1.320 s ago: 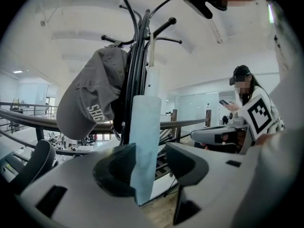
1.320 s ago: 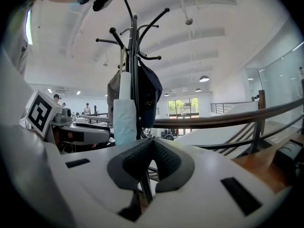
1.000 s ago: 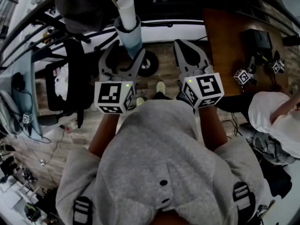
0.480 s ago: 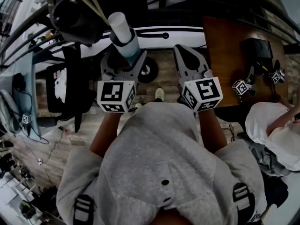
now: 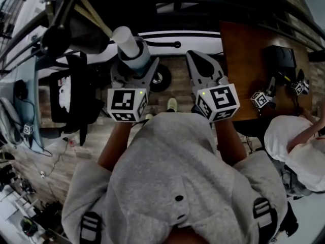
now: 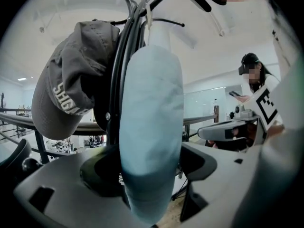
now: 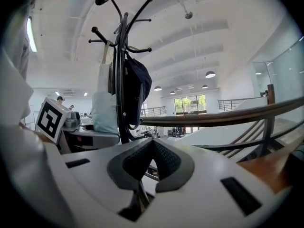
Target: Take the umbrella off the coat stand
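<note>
umbrella (image 6: 152,127): folded, pale blue, hangs on coat stand (image 6: 115,103) | left gripper (image 5: 134,68): jaws just opened wide, straddling it, not pressing | right gripper (image 7: 149,163): closed, empty | handling: likely light; soft slippery sleeve, stiff core; clamp mid-body

Head view dim; gripper views bright, fisheye-warped at edges.

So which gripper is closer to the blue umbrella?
Left. The left gripper has its jaws, which have just been opening, either side of the umbrella; the right gripper, jaws together, hangs off to its right.
</note>
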A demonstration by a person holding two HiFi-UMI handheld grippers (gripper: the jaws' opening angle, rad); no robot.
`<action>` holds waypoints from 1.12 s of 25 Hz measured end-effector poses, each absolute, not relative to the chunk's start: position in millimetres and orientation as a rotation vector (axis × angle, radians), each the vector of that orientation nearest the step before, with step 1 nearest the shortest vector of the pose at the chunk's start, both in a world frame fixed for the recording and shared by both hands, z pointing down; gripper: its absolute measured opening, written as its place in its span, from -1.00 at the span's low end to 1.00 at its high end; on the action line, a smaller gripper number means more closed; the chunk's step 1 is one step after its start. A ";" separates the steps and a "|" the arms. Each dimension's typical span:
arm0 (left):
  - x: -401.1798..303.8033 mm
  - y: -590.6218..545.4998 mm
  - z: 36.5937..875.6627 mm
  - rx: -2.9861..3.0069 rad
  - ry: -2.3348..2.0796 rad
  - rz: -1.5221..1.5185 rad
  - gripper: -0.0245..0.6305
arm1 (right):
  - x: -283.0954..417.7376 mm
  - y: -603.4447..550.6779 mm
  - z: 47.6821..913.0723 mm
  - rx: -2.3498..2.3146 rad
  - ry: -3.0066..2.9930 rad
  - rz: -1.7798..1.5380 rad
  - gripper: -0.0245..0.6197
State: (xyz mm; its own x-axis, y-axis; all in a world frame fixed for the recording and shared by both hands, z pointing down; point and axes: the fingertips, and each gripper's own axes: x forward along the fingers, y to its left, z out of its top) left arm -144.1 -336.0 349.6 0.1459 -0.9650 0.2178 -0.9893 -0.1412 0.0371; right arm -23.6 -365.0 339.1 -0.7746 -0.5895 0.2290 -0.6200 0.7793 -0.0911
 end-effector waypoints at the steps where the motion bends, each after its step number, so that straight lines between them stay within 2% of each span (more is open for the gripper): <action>1: -145.4 -338.0 350.7 2.238 -1.956 0.225 0.13 | -24.1 -366.7 339.3 0.950 -2.784 0.232 -0.89; 28: -154.0 -336.5 350.1 2.272 -1.953 0.286 0.02 | -35.3 -368.8 325.6 0.929 -2.805 0.163 -0.89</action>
